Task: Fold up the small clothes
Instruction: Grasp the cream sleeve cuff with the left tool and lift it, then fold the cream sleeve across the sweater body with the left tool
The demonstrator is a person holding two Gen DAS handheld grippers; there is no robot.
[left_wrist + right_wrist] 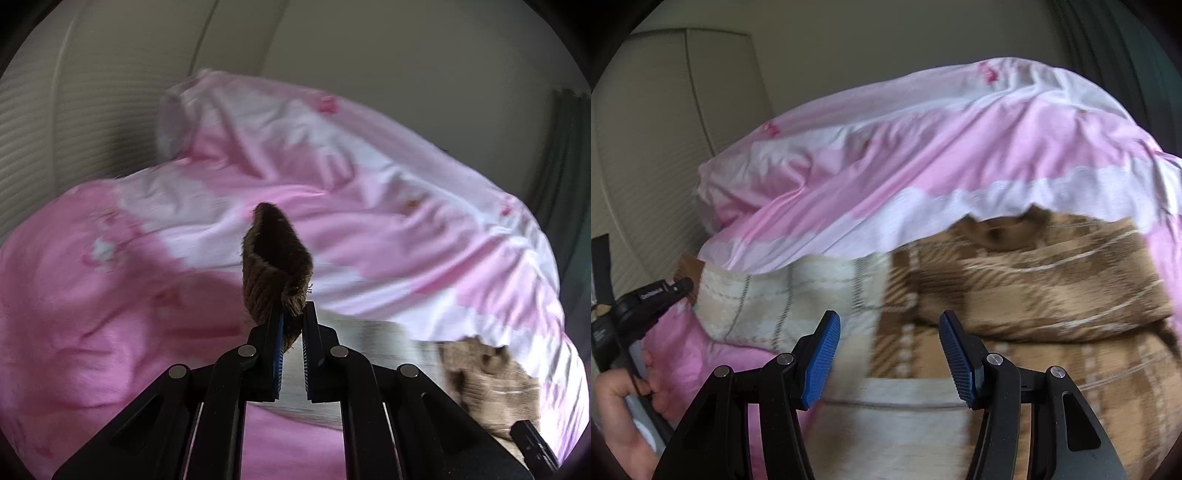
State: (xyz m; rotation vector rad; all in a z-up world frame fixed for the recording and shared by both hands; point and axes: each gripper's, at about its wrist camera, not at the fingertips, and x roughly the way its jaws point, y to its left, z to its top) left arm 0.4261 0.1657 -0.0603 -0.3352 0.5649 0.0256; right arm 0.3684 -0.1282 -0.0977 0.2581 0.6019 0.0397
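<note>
A small brown ribbed knit piece (273,254), shaped like a sock with its mouth gaping, hangs lifted above the bedding. My left gripper (293,314) is shut on its lower edge, and the blue pads pinch the knit between them. In the right wrist view my right gripper (890,325) stands open over the brown checked blanket (1034,288), with nothing between its blue pads (822,354). The left gripper (683,286) shows side-on at the left edge of that view, held by a person's hand (620,406). Both views are blurred by motion.
A rumpled pink and white duvet (369,184) covers the bed and lies over the blanket's far edge (923,155). A cream part of the blanket (757,302) lies to the left. A louvred wardrobe door (29,129) stands at the left, a dark curtain (565,166) at the right.
</note>
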